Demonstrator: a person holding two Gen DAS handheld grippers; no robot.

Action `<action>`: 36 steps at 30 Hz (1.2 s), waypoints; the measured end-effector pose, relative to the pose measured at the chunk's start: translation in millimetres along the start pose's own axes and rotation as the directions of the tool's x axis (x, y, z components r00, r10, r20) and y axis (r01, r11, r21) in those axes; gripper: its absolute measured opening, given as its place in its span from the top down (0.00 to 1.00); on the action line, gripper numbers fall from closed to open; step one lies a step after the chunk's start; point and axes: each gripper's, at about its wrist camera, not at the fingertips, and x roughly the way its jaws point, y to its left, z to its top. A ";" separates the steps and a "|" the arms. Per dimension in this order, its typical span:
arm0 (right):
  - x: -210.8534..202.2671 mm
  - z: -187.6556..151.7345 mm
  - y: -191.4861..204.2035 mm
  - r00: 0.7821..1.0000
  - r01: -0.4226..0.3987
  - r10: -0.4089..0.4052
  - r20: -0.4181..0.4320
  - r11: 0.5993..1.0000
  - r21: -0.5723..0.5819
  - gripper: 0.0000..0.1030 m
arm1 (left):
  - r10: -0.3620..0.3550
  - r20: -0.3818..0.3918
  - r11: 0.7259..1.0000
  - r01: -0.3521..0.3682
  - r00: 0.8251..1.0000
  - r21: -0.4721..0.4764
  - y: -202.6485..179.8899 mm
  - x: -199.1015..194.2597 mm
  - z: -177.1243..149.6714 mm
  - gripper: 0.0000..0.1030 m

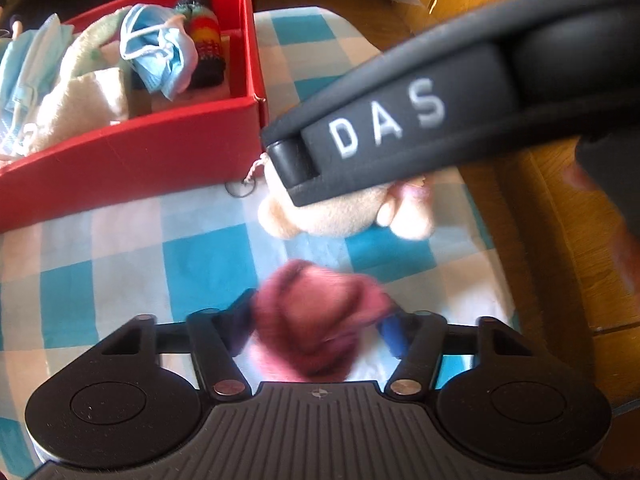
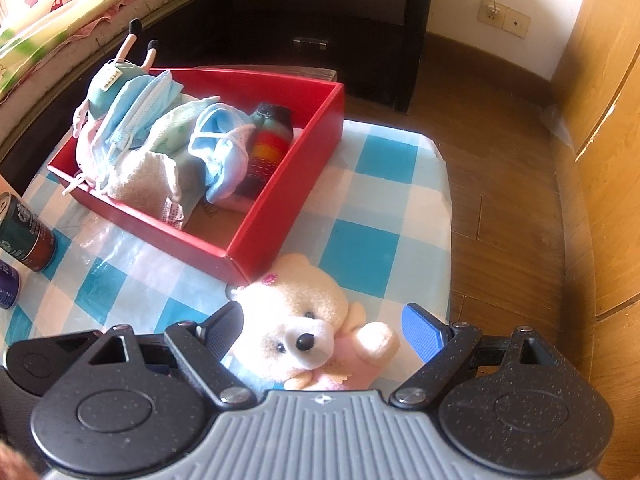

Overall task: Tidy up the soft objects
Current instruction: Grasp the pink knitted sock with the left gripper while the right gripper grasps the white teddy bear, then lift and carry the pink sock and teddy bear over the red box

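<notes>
My left gripper (image 1: 320, 326) is shut on a pink knitted soft thing (image 1: 320, 324), blurred, held above the checked cloth. My right gripper (image 2: 324, 328) is open, its jaws on either side of a cream teddy bear (image 2: 300, 320) in a pink outfit that lies on the cloth by the red box's corner. The bear also shows in the left wrist view (image 1: 340, 212), partly hidden by the right gripper's black body (image 1: 440, 120). The red box (image 2: 256, 236) holds face masks (image 2: 224, 148), a towel (image 2: 148, 176), a striped knitted pouch (image 2: 270, 140) and a doll (image 2: 108, 80).
A blue-and-white checked cloth (image 2: 360, 240) covers the small table; its right edge drops to a wooden floor (image 2: 500, 220). Two cans (image 2: 24, 236) stand at the left. A dark drawer unit (image 2: 320, 20) and a bed (image 2: 60, 12) lie behind the box.
</notes>
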 end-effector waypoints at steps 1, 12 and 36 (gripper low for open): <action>1.4 0.4 -0.9 1.000 0.000 0.000 -0.002 1.000 0.003 0.36 | 0.005 0.000 1.000 -0.005 1.000 0.003 0.2 -0.6 -0.4 0.52; 16.3 1.7 7.6 0.999 -0.007 0.006 -0.045 1.000 -0.028 0.36 | 0.017 -0.017 1.000 -0.017 1.000 -0.023 32.3 -12.5 -14.9 0.58; 31.8 -28.6 50.3 0.986 -0.044 0.030 -0.163 0.995 -0.085 0.67 | 0.193 0.076 0.981 -0.194 0.978 0.014 62.5 -53.2 -32.4 0.58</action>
